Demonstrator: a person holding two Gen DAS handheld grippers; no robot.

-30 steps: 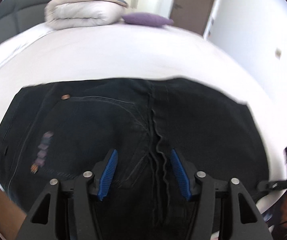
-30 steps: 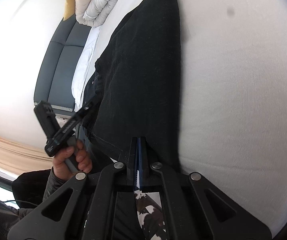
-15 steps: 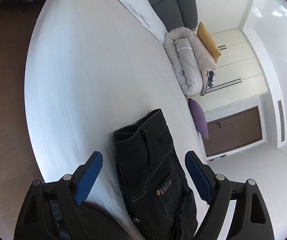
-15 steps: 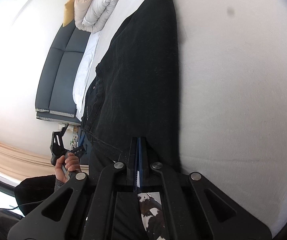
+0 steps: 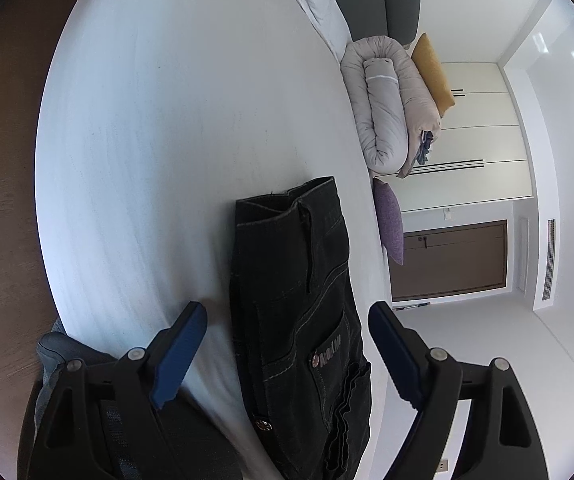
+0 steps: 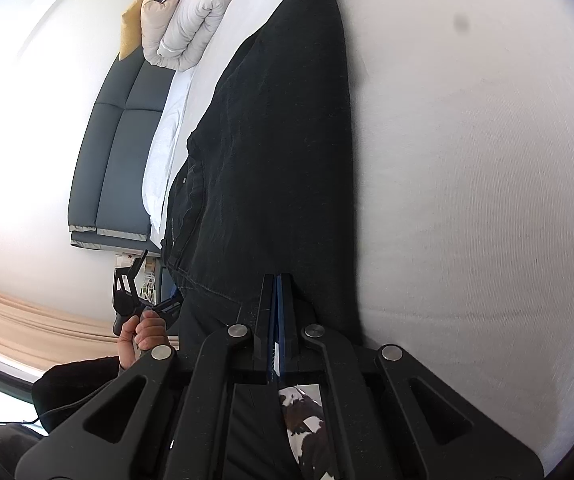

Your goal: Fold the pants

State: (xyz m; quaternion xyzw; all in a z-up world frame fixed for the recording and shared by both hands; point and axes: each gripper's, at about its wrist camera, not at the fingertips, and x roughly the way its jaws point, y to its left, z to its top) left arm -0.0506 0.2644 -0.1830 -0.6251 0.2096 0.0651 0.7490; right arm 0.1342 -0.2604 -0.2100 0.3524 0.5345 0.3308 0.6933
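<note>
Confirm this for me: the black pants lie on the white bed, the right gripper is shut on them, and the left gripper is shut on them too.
One part is wrong. The left gripper is open, its blue fingers spread either side of the black pants without clamping them, as the left wrist view shows. The right gripper is shut on the pants, which lie on the white bed.

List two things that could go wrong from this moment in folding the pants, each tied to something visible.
1. Only the right hand-held gripper is clamped on the pants; the left hand-held gripper is open and holds nothing, so a pull may drag the fabric crooked.
2. The pants lie near the edge of the bed, so part could slide off.
</note>
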